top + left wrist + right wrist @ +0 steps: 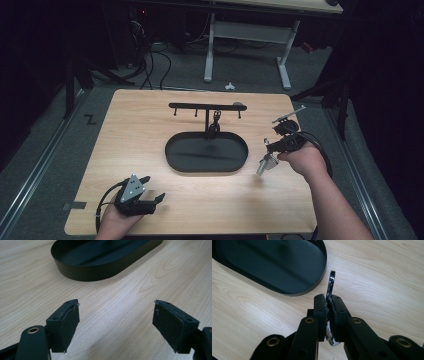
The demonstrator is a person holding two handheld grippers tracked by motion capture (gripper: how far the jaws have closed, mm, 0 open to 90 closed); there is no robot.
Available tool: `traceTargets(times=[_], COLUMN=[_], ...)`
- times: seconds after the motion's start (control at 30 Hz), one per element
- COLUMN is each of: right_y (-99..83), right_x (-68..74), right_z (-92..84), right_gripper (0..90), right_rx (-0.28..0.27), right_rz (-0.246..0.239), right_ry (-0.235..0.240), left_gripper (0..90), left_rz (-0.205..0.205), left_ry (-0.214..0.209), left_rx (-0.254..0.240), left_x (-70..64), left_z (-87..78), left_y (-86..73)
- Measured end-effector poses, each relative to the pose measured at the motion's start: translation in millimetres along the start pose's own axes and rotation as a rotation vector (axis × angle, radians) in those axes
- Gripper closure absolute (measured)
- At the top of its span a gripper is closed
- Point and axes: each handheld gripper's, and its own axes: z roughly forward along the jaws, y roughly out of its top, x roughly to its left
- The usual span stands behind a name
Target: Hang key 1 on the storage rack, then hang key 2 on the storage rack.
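A shiny metal ring stood edge-on between the pads of the right gripper, clamped tight and poking out past their tips, just beside the rim of the black oval tray. The left gripper rested with jaws wide apart and empty, the tray ahead of it on the wooden table.

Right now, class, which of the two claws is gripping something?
The right claw: it is shut on a shiny metal piece, while the left claw stands open over bare table.
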Motion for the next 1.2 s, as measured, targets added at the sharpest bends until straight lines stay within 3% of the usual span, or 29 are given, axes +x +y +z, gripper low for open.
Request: traceTargets(times=[0.2, 0.73, 0.97, 1.2], right_y=[10.5, 45.4, 54.8, 65.1], right_x=[9.9, 41.2, 43.8, 48.2], right_z=[2.1, -5.4, -9.0, -12.9], right_gripper=[84.8, 84.8, 84.8, 84.8], right_rx=[0.003, -0.019, -0.034, -0.047], right_rz=[-0.023, -0.100, -0.105, -0.119], right_ry=[0.008, 0.014, 0.015, 0.026], left_gripper=[22.0, 22.0, 22.0, 22.0], left_rz=[-0.012, 0.004, 0.018, 0.004], left_ry=[0.001, -0.017, -0.023, -0.018], left_rx=[-0.006, 0.002, 0.018, 0.011], left_x=[4.2, 1.2, -0.2, 2.4], left_z=[-1.3, 1.1, 2.9, -0.2], left_y=[0.1, 2.4, 1.5, -0.2])
